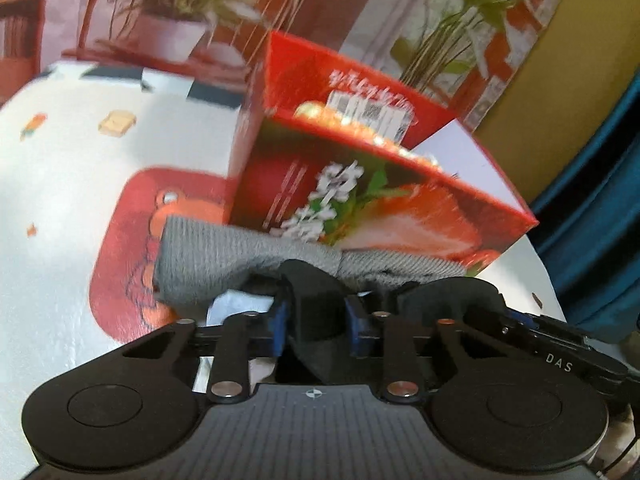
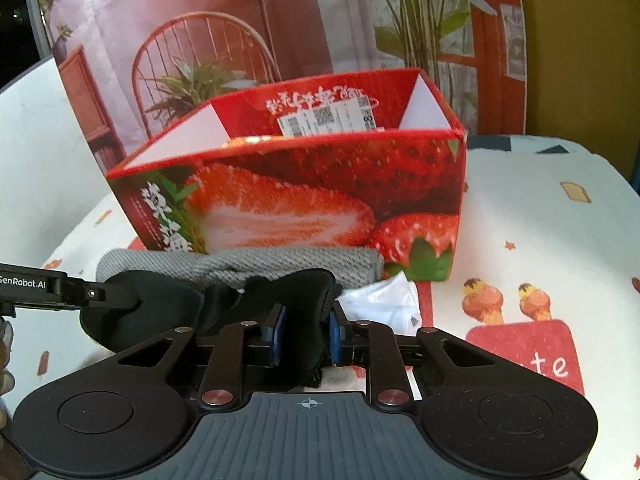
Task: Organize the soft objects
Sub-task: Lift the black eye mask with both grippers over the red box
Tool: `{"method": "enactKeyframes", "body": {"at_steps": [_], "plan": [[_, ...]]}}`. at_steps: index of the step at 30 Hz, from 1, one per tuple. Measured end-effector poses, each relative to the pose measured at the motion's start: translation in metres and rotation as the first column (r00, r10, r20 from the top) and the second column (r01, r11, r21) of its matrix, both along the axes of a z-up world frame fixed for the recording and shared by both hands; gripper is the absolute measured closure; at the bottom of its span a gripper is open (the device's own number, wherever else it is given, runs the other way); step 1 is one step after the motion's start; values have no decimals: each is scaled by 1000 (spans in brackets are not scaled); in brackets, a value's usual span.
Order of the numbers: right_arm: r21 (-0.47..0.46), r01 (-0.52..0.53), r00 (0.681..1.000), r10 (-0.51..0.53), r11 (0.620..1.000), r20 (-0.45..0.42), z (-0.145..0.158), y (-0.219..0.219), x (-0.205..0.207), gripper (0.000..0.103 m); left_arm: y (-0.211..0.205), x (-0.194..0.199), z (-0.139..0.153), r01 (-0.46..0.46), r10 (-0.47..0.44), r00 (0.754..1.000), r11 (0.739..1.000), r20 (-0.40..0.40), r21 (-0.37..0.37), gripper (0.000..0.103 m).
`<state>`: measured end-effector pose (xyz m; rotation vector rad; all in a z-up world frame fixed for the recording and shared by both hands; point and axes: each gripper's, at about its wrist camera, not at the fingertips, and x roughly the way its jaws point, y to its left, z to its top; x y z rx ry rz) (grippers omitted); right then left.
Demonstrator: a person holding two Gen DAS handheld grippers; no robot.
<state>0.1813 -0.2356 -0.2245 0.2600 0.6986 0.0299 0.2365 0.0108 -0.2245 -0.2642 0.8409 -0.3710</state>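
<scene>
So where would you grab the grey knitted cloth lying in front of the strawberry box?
Probably at a free end. The grey knitted cloth lies flat along the front wall of the strawberry box, so that wall blocks the far side. Come from above at its rounded left end, clear of the black cloth that the left gripper and right gripper both pinch.

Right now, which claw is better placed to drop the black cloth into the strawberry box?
Probably right: both claws grip the black cloth, but the right claw squarely faces the strawberry box opening; the left claw sees it corner-on.
</scene>
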Motion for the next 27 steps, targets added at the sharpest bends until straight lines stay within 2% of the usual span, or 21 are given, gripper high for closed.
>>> {"method": "enactKeyframes", "body": {"at_steps": [6,15,27], "plan": [[5,-25,999,25,1000,40,14,0,1,87,-10,-7,21,42,-46,995,998,86,52,83],[23,-21,995,18,1000,103,39,-5,2,87,-4,-6,43,17,-18,991,1000,129,12,84],[19,-26,985,22,999,171,74,-9,11,88,-8,-3,76,26,-30,972,999,233,18,84]]}}
